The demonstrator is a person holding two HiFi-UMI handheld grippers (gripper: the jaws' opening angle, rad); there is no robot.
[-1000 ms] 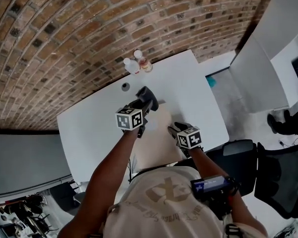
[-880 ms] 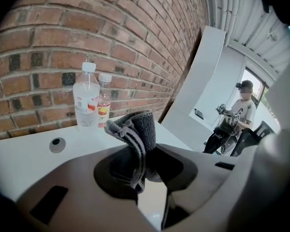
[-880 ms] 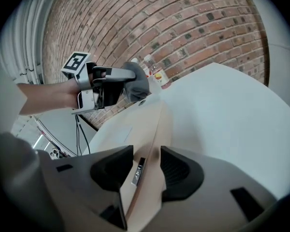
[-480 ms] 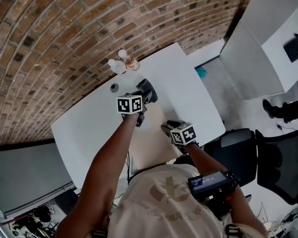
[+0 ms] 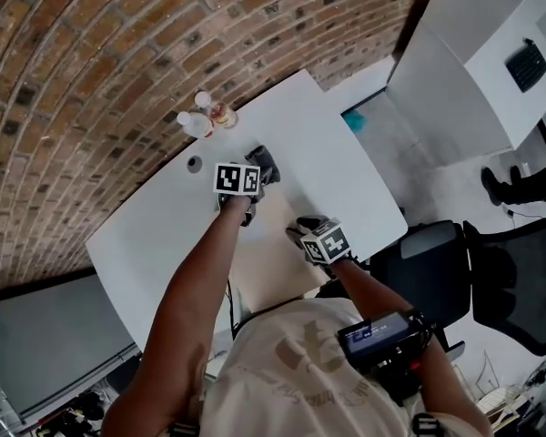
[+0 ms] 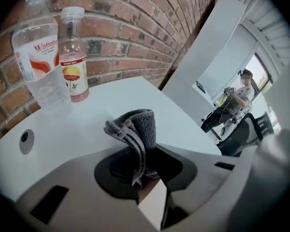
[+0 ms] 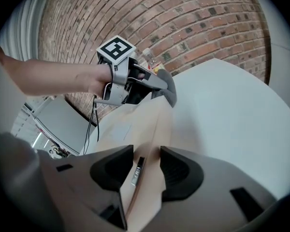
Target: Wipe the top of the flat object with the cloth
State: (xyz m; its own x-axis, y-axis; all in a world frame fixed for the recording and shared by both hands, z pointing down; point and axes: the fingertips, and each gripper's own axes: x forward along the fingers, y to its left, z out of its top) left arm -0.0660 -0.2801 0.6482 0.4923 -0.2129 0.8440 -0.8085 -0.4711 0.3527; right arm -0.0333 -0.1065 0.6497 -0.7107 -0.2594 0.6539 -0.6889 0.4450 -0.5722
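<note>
Nearest, at the table's (image 5: 341, 167) near edge, the right gripper (image 7: 146, 152) points down and forward with its jaws wide apart. They stand over the near end of the flat object (image 5: 271, 255), and the tan surface with a small metal tag (image 7: 137, 169) shows in the gap. Whether the pads press on it cannot be told. The flat object, a tan board-like sheet, lies flat on the white table, its near edge by the table's near edge and its length running toward the middle. At its far end the left gripper (image 5: 257, 172), on an outstretched arm (image 5: 196, 299), points steeply down with its jaws closed on the cloth (image 6: 135, 127). The cloth is a grey, folded, ribbed piece that sticks out past the jaw tips. It sits at the flat object's far edge, and contact with that edge cannot be judged. Beyond it, a round grey grommet (image 5: 194, 163) is set in the tabletop toward the far edge. At the far edge stand two upright capped bottles just beside each other, a clear one (image 6: 38, 47) and a smaller one (image 6: 73, 57) with a pink drink. A brick wall (image 5: 118, 53) rises directly behind them. A black chair (image 5: 437, 267) stands off the table's right corner.
</note>
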